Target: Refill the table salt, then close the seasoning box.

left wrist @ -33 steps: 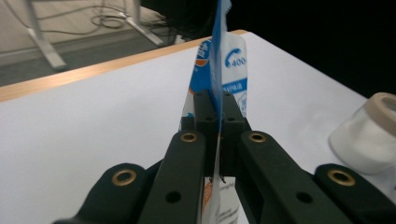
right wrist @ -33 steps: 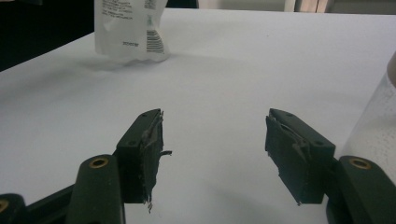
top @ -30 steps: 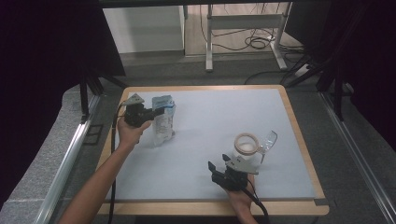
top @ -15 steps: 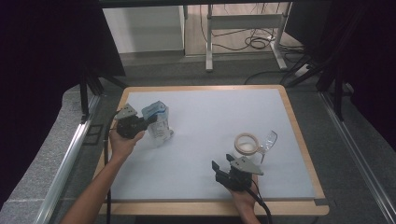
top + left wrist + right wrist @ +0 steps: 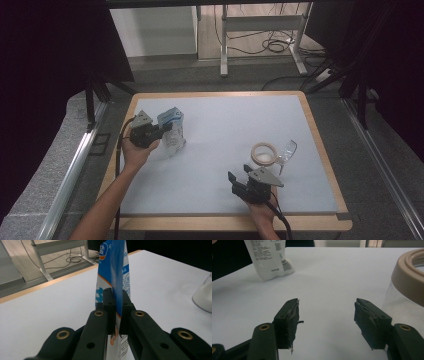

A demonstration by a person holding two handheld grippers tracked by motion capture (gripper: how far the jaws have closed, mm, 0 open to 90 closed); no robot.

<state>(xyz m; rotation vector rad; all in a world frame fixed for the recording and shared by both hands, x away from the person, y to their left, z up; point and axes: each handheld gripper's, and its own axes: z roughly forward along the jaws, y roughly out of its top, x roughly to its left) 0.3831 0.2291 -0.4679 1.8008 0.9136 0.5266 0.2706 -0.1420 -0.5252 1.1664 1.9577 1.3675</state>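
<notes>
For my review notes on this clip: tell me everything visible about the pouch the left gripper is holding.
The pouch is a soft, glossy packet, blue and white on its front with orange trim and printed text; its back is white with small print and a barcode. It stands upright at the left of the table, bulging at the base and flat at the top. The left gripper is shut on its thin upper edge.

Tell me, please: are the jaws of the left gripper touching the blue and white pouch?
Touching. In the left gripper view, the left gripper has both black jaws pressed flat against the blue and white pouch, pinching its thin edge with no gap.
</notes>
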